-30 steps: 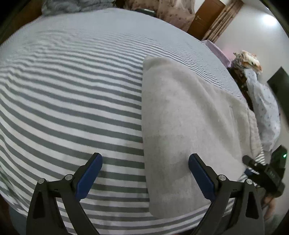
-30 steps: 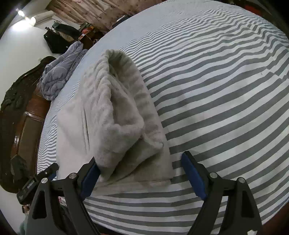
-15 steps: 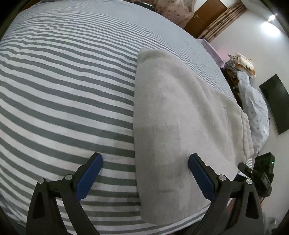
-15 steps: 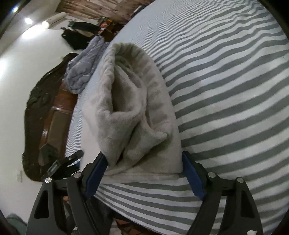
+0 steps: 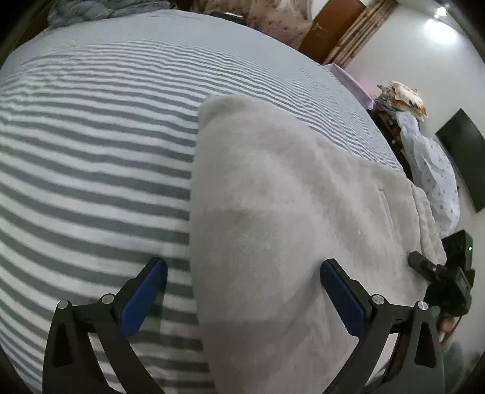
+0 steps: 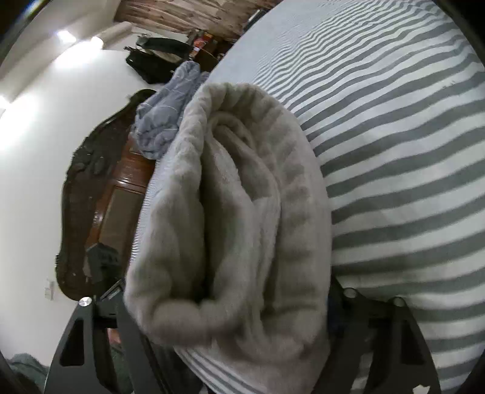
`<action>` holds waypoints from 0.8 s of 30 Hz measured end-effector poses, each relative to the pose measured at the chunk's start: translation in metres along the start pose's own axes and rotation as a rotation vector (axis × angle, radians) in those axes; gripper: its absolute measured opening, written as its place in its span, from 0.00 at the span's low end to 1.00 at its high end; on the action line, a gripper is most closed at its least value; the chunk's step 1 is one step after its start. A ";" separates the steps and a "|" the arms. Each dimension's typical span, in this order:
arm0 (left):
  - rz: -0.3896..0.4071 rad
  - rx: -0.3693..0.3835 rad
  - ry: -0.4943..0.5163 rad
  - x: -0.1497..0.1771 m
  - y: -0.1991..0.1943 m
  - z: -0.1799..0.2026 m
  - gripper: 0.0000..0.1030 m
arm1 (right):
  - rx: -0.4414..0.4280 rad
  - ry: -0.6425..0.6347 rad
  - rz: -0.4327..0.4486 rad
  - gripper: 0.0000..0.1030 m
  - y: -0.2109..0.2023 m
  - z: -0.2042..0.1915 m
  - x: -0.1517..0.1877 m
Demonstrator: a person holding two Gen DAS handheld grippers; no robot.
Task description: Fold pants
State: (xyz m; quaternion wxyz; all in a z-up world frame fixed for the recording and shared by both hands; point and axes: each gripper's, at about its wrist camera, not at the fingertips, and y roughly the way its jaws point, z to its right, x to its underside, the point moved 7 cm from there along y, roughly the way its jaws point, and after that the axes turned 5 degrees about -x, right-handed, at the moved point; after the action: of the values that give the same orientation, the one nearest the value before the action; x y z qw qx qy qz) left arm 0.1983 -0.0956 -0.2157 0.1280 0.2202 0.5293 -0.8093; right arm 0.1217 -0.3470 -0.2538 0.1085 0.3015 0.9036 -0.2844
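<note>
Light grey fleece pants (image 5: 272, 197) lie lengthwise on a bed with a grey-and-white striped sheet (image 5: 91, 151). My left gripper (image 5: 242, 266) is open just above them, its left finger over the sheet and its right finger over the cloth, straddling the pants' left edge. In the right wrist view the bunched, ribbed end of the pants (image 6: 242, 197) fills the gap of my right gripper (image 6: 224, 291). Its jaws are closing but still stand wide apart. The cloth drapes over both blue pads and hides them.
A dark carved wooden headboard (image 6: 91, 197) and a crumpled blue-grey quilt (image 6: 163, 115) lie beyond the pants. A pile of spotted laundry (image 5: 430, 169), a black wall screen (image 5: 460, 157) and a wooden door (image 5: 330, 27) stand past the bed's right side.
My right gripper pushed forward onto the bunched end of the pants, which now covers its pads, and its jaws came closer together. The left gripper drifted a little along the pants' edge, still open.
</note>
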 end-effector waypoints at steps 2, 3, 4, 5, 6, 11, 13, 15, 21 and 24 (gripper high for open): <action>0.003 -0.001 0.001 -0.003 0.004 0.007 0.94 | 0.014 -0.004 0.003 0.59 0.001 0.000 0.000; 0.004 0.000 0.007 -0.002 0.004 0.008 0.87 | 0.022 0.000 0.002 0.57 0.001 0.001 0.001; 0.004 0.017 0.019 -0.002 0.003 0.012 0.76 | 0.027 0.000 0.001 0.56 0.001 0.002 0.002; 0.000 0.025 0.024 -0.004 0.003 0.017 0.75 | 0.027 0.006 0.001 0.56 0.001 0.002 0.002; -0.001 0.016 0.024 -0.004 0.002 0.016 0.73 | 0.029 0.010 0.000 0.56 0.002 0.002 0.002; -0.008 0.014 0.020 -0.006 -0.001 0.017 0.63 | 0.047 0.026 -0.013 0.57 0.007 -0.001 0.000; -0.005 0.006 0.027 -0.007 -0.002 0.019 0.59 | 0.057 0.029 -0.008 0.57 0.008 -0.003 -0.001; -0.004 0.001 0.028 -0.008 -0.002 0.019 0.57 | 0.065 0.027 -0.003 0.56 0.009 -0.005 -0.001; 0.006 -0.009 0.022 -0.011 -0.005 0.019 0.47 | 0.093 0.038 0.022 0.51 0.012 -0.017 0.004; 0.007 -0.005 0.015 -0.012 -0.006 0.024 0.42 | 0.111 0.047 0.037 0.50 0.011 -0.024 0.006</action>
State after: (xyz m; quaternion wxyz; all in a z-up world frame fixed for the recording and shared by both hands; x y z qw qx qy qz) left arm 0.2013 -0.1154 -0.1971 0.1273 0.2276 0.5314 -0.8060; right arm 0.1229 -0.3229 -0.2415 0.0757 0.3303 0.8830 -0.3247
